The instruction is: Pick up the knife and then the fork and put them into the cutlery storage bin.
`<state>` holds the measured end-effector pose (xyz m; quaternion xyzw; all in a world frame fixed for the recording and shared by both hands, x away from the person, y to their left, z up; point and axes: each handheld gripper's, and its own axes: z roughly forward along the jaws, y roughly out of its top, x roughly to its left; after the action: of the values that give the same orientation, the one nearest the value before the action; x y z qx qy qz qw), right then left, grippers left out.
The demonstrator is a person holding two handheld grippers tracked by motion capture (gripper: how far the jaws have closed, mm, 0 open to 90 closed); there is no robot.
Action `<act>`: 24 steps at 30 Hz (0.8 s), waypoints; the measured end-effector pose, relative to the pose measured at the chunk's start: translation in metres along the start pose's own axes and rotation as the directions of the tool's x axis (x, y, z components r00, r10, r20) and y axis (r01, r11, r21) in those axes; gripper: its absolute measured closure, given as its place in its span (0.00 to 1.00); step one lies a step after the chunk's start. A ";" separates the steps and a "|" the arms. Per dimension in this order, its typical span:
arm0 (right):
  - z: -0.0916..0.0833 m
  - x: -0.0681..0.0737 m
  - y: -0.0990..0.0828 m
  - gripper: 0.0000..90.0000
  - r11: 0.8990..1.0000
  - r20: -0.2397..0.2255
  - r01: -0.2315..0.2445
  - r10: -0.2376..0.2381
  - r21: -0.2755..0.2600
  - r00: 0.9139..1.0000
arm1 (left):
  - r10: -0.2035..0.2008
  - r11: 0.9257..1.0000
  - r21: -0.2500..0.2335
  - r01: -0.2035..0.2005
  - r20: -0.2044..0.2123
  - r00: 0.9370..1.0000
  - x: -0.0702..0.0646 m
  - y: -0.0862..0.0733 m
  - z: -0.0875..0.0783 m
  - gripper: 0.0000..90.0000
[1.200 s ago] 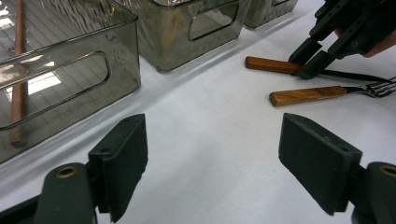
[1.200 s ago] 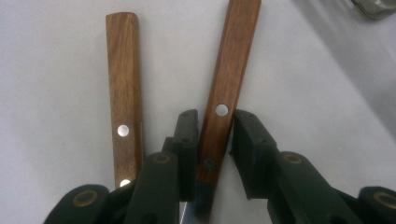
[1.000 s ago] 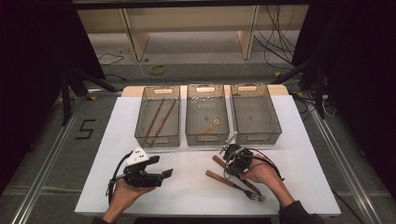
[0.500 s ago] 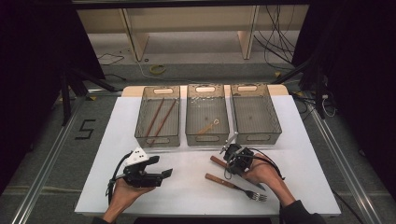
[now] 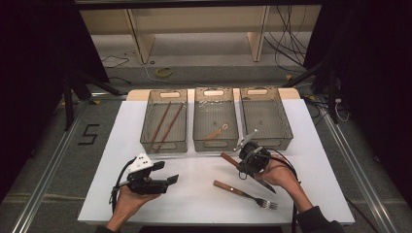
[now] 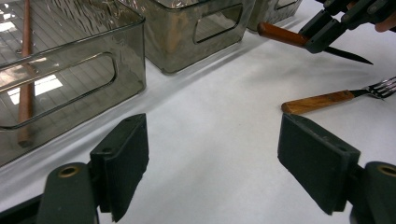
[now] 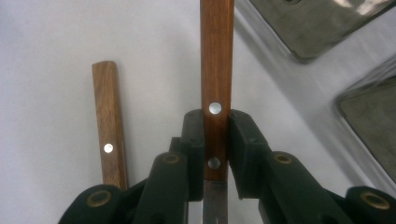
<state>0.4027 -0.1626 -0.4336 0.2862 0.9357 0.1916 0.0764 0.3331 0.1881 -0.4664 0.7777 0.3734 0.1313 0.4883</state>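
Leftmost, the left gripper (image 5: 171, 179) is held with jaws wide apart and empty above the tabletop (image 5: 194, 194). Centrally, a fork (image 5: 244, 194) is laid flat. Rightward, a knife (image 7: 216, 60) is clamped at its wooden handle by the right gripper (image 7: 215, 140), just before the bins (image 5: 214, 121).

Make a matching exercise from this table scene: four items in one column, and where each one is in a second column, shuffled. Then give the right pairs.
Items:
1. knife
2. fork
3. two chopsticks
4. small spoon

Places:
A. in the middle bin
B. lying on the white table, not held
C. clamped by its wooden handle in the right gripper
D. in the left bin

Pairs: 1-C, 2-B, 3-D, 4-A
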 end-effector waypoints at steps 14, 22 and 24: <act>-0.031 -0.016 0.007 0.86 0.994 0.017 -0.044 0.046 -0.103 0.999 | -0.010 1.000 -0.017 0.009 -0.013 1.000 0.003 -0.001 -0.004 0.26; -0.049 -0.035 0.015 0.86 0.984 0.037 -0.080 0.087 -0.159 0.996 | -0.010 0.999 -0.040 0.009 -0.014 1.000 0.004 -0.002 -0.007 0.26; -0.051 -0.039 0.016 0.86 0.982 0.042 -0.084 0.092 -0.169 0.995 | -0.009 0.999 -0.045 0.009 -0.014 1.000 0.004 -0.002 -0.007 0.26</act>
<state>0.4298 -0.1883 -0.3787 0.3245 0.9006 0.2656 0.1147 0.3309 0.1967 -0.4655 0.7640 0.3775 0.1431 0.5034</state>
